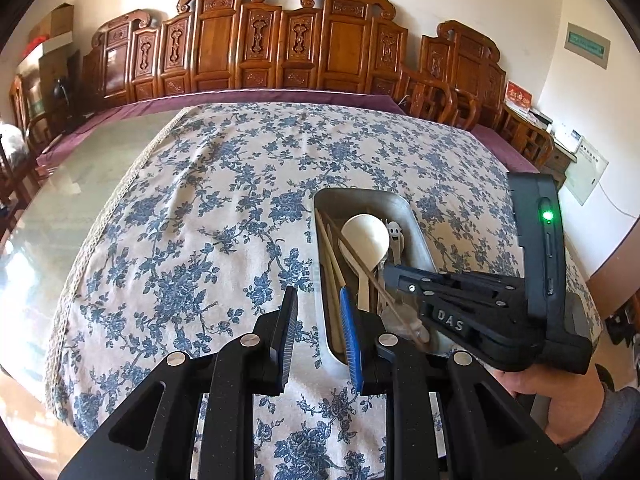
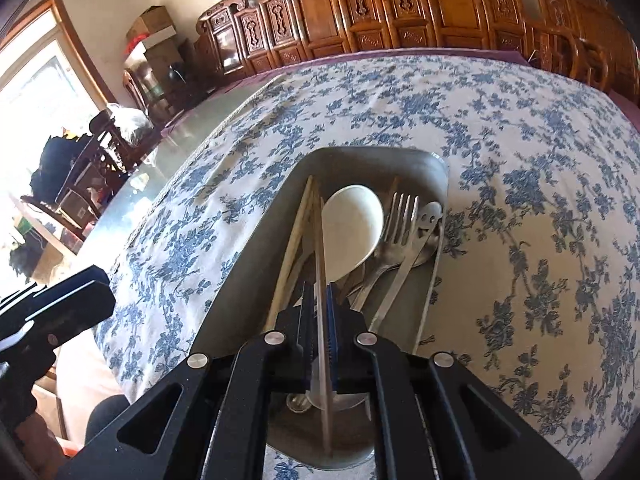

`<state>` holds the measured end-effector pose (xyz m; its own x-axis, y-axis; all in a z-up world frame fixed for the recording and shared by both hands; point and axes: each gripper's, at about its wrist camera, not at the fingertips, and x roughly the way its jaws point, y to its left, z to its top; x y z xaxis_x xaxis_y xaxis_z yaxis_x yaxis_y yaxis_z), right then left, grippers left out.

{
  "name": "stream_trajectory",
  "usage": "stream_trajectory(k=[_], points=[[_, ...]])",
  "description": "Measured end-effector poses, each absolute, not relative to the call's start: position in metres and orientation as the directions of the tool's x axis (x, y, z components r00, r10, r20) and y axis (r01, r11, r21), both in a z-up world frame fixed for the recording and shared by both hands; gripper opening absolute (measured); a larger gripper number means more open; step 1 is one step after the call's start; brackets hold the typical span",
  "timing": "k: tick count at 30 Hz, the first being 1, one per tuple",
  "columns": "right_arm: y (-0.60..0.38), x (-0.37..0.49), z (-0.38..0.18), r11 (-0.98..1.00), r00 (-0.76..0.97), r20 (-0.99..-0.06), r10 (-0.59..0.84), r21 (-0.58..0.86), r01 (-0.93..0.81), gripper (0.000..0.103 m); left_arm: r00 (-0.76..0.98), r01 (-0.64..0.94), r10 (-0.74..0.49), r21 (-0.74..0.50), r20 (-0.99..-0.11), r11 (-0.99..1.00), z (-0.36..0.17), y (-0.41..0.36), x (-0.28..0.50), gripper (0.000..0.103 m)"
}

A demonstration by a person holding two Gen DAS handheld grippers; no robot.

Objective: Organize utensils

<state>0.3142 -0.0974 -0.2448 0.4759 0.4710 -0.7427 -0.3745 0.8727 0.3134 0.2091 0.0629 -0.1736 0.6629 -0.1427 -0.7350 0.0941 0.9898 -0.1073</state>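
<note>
A metal tray point(image 1: 416, 216) point(image 2: 440, 168) lies on the flowered cloth and holds several utensils. Among them are a white spoon point(image 1: 368, 236) point(image 2: 352, 228), a steel fork point(image 2: 400, 216), a smiley-faced steel spoon point(image 2: 432, 216) and pale chopsticks point(image 2: 296, 232). My right gripper point(image 2: 320, 300) point(image 1: 390, 276) reaches down into the tray, shut on one brown chopstick point(image 2: 319, 240) that runs lengthwise between its pads. My left gripper point(image 1: 318, 312) hovers just left of the tray's near end, open, with only cloth showing between its fingers.
The blue-flowered tablecloth point(image 1: 200, 220) covers most of the table, and bare glass top point(image 1: 80, 184) shows on the left. Carved wooden chairs point(image 1: 280, 40) line the far edge. A person's hand point(image 1: 560, 408) holds the right gripper's handle.
</note>
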Motion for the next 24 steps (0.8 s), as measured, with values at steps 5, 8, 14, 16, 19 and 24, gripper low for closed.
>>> stream_trajectory(k=[5, 8, 14, 16, 19, 24], points=[[-0.112, 0.306, -0.229, 0.861, 0.512, -0.704, 0.492, 0.306, -0.406, 0.012, 0.670, 0.093, -0.140, -0.105, -0.729, 0.990, -0.168, 0.060, 0.205, 0.021], [-0.124, 0.296, -0.214, 0.865, 0.545, -0.684, 0.486, 0.286, -0.412, 0.013, 0.680, 0.097, -0.139, -0.100, -0.720, 0.990, -0.162, 0.057, 0.200, 0.028], [-0.152, 0.258, -0.174, 0.897, 0.641, -0.643, 0.420, 0.185, -0.402, 0.030, 0.702, 0.105, -0.134, -0.084, -0.700, 0.991, -0.144, 0.046, 0.186, 0.048], [-0.161, 0.245, -0.163, 0.912, 0.668, -0.638, 0.383, 0.149, -0.381, 0.042, 0.716, 0.103, -0.122, -0.069, -0.687, 0.992, -0.136, 0.041, 0.180, 0.071], [-0.177, 0.224, -0.147, 0.936, 0.708, -0.625, 0.329, 0.116, -0.333, 0.067, 0.728, 0.097, -0.105, -0.050, -0.677, 0.994, -0.127, 0.036, 0.170, 0.076], [-0.195, 0.192, -0.129, 0.963, 0.756, -0.607, 0.246, 0.064, -0.262, 0.096, 0.743, 0.094, -0.082, -0.018, -0.664, 0.995, -0.115, 0.024, 0.153, 0.093]])
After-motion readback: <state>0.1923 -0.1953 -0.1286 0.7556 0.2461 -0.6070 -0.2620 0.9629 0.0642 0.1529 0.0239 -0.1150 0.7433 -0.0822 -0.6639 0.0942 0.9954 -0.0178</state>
